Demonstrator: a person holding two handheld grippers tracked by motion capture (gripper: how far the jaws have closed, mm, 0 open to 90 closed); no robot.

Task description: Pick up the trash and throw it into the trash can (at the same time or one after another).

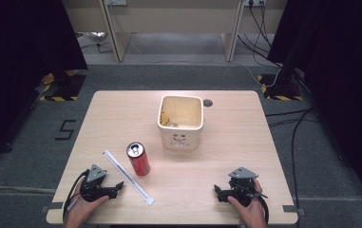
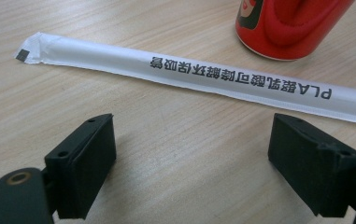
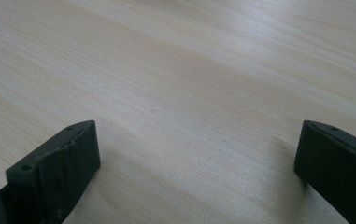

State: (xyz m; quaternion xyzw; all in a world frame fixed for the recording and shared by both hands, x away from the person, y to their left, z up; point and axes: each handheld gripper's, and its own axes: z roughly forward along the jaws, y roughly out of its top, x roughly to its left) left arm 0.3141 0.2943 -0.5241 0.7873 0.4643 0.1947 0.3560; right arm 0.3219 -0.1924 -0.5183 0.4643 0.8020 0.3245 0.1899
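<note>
A red drink can (image 1: 138, 159) stands upright left of the table's middle, its lower part also in the left gripper view as the can (image 2: 288, 28). A long paper-wrapped straw (image 1: 128, 176) lies slantwise just in front of it, printed text along the straw (image 2: 189, 74). A cream square bin (image 1: 181, 137) stands behind the can, near the middle. My left gripper (image 1: 117, 188) rests near the front left edge, open, jaws pointing at the straw, a short gap away. Its jaws (image 2: 192, 163) hold nothing. My right gripper (image 1: 218, 192) rests at the front right, open (image 3: 196, 158) over bare wood.
The light wooden table (image 1: 245, 142) has a round cable hole (image 1: 207, 102) behind the bin. On the floor around it are cables (image 1: 292, 118), black stands with hazard-striped bases (image 1: 278, 90) and wooden furniture legs (image 1: 114, 38) at the back.
</note>
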